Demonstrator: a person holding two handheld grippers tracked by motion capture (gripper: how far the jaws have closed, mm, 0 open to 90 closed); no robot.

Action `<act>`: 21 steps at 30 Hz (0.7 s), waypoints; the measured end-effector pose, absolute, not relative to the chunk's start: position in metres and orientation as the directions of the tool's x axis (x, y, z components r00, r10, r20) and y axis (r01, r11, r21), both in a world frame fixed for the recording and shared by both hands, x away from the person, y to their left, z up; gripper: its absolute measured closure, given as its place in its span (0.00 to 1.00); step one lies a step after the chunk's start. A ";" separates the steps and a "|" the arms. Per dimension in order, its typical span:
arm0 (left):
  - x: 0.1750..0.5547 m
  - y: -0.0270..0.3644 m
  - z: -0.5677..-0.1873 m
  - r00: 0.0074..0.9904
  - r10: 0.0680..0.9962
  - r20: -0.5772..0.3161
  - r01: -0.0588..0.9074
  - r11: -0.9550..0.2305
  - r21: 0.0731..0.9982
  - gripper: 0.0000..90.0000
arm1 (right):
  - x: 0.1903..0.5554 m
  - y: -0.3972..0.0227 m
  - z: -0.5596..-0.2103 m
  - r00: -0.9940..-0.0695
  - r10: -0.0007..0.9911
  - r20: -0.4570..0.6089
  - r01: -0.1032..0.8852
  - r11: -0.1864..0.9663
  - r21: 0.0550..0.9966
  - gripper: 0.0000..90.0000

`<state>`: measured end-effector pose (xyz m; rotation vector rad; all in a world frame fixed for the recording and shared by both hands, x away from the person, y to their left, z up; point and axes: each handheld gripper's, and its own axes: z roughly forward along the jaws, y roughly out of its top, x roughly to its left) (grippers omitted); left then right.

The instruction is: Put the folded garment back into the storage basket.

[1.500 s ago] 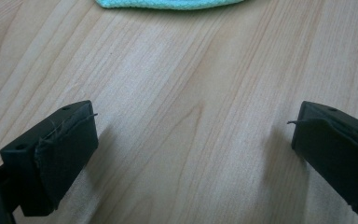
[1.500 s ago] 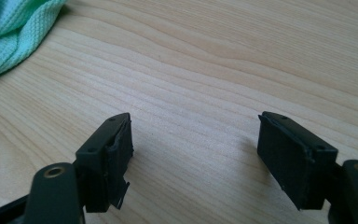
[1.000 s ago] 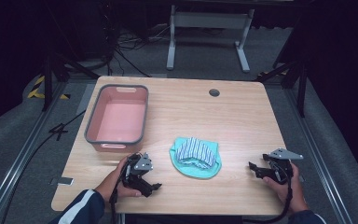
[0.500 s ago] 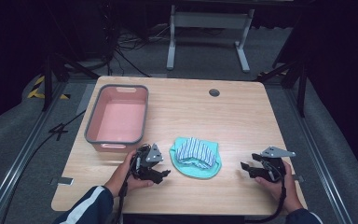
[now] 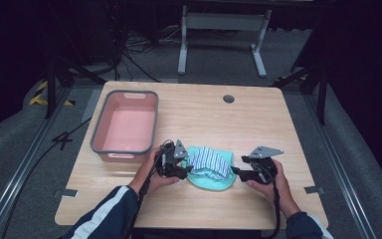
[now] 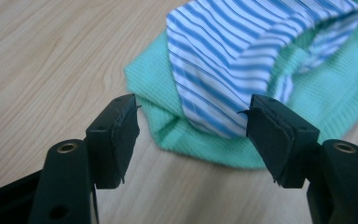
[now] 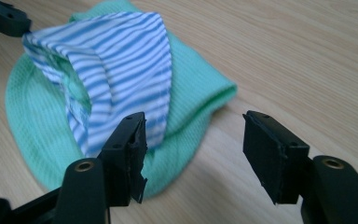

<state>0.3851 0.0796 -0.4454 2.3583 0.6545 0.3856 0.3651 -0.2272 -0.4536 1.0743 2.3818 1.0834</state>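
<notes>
A blue-and-white striped cloth (image 5: 210, 162) lies folded on a mint green cloth (image 5: 211, 180) near the table's front edge. My left gripper (image 5: 187, 172) is at the pile's left edge, my right gripper (image 5: 235, 172) at its right edge. The jaws of both have just been closing and still stand apart. In the left gripper view the striped cloth (image 6: 242, 60) and green cloth (image 6: 191, 135) lie just beyond my left gripper (image 6: 192, 126), no pad pressing on them. In the right gripper view the green cloth's (image 7: 32, 126) corner lies beyond my right gripper (image 7: 193, 142), untouched.
A pink tub with a grey rim (image 5: 125, 124) stands empty at the left of the wooden table (image 5: 258, 119). A small dark grommet (image 5: 228, 98) sits near the far edge. Metal stand legs and cables lie on the floor behind.
Both hands have moved inward and a little up, from the table's front corners to the two sides of the cloth pile. Both pairs of jaws stand narrower than before.
</notes>
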 end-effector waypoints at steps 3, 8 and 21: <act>0.392 0.076 -0.450 0.856 0.510 0.078 0.339 -0.670 0.660 0.53 | 0.372 -0.214 -0.455 -0.666 0.745 0.036 0.520 0.429 0.739 0.45; 0.398 0.072 -0.464 0.873 0.486 0.043 0.353 -0.690 0.632 0.64 | 0.379 -0.197 -0.462 -0.634 0.773 0.009 0.535 0.430 0.727 0.46; 0.397 0.068 -0.466 0.829 0.556 0.059 0.401 -0.663 0.632 0.38 | 0.387 -0.198 -0.475 -0.624 0.781 0.025 0.586 0.447 0.676 0.36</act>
